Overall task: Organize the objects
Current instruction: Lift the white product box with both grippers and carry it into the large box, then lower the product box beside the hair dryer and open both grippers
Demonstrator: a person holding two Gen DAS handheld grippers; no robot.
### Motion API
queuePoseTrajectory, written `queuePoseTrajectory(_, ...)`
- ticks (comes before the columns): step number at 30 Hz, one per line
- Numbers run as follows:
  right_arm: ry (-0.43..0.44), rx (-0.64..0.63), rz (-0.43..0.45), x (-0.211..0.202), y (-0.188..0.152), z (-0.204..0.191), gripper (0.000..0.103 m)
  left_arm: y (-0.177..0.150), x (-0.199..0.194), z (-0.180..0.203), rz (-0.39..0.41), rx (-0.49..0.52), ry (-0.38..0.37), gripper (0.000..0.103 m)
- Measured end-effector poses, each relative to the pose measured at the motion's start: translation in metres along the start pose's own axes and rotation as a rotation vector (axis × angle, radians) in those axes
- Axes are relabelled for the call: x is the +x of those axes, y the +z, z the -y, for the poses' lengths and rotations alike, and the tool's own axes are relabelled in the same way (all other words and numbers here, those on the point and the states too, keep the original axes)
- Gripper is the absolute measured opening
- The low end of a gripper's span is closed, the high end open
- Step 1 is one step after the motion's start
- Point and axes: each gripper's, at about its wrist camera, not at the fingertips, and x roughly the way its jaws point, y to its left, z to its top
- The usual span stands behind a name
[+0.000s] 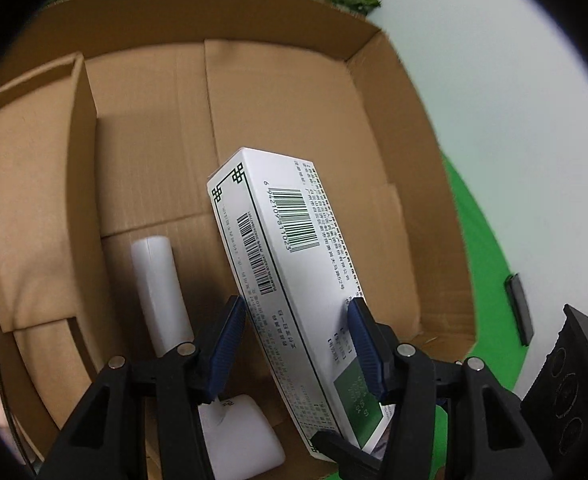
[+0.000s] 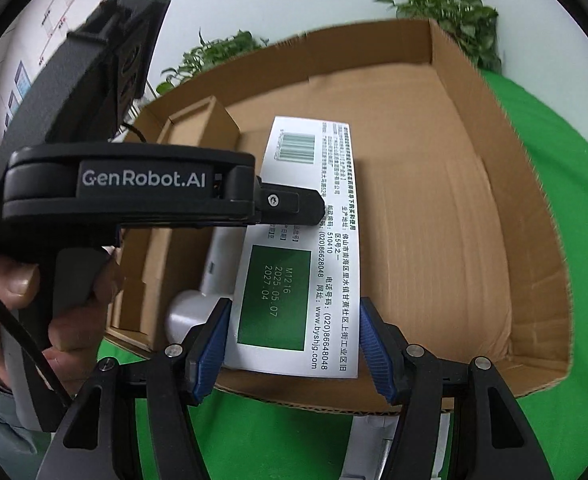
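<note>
Inside the cardboard box, from left to right, we see a white bottle lying flat, then the white carton, held by the left gripper, its long axis running near to far. The right gripper hangs open at the carton's near end.

White barcoded carton tilted inside cardboard box

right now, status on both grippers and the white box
Left gripper shut on white printed carton, over brown cardboard box. Right gripper open, nothing gripped. White plastic bottle lies beside carton, inside box.
</note>
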Motion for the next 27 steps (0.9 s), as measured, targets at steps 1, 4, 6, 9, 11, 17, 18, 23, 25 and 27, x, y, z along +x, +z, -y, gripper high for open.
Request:
queuePoseTrajectory(1,0.001,0.002,-0.013,0.004,-0.002,0.001,0.059,-0.001,0.001,0.001,-0.003,0.006,0.005,0.052)
queuePoseTrajectory(4,-0.024,-0.017,-0.032,0.012,-0.006,0.001,0.059,-0.005,0.004,0.002,-0.005,0.017,0.018,0.052)
queuePoseTrajectory(6,-0.036,-0.02,-0.044,0.015,-0.005,0.0,0.06,-0.007,0.004,0.002,-0.006,0.012,0.018,0.053)
queuePoseTrajectory(9,-0.029,-0.02,-0.067,0.017,-0.001,-0.001,0.063,-0.009,0.003,0.002,-0.005,0.009,0.014,0.053)
queuePoseTrajectory(11,-0.015,-0.027,-0.085,0.018,0.002,0.001,0.063,-0.01,0.002,-0.002,-0.001,0.007,0.009,0.053)
queuePoseTrajectory(17,0.007,0.057,-0.064,0.008,0.017,0.022,0.064,-0.016,-0.018,-0.004,0.019,0.006,0.041,0.051)
queuePoseTrajectory(18,0.011,0.074,-0.066,0.01,0.02,0.027,0.064,-0.018,-0.025,-0.005,0.035,0.007,0.053,0.051)
queuePoseTrajectory(23,0.004,0.077,-0.095,0.022,0.033,0.028,0.054,-0.036,-0.06,-0.016,0.109,-0.009,0.06,0.051)
queuePoseTrajectory(25,-0.002,0.064,-0.126,0.034,0.028,0.023,0.041,-0.046,-0.068,-0.019,0.124,-0.011,0.067,0.051)
queuePoseTrajectory(27,0.027,0.058,-0.136,0.036,0.022,0.012,0.041,-0.055,-0.075,-0.022,0.135,-0.012,0.077,0.051)
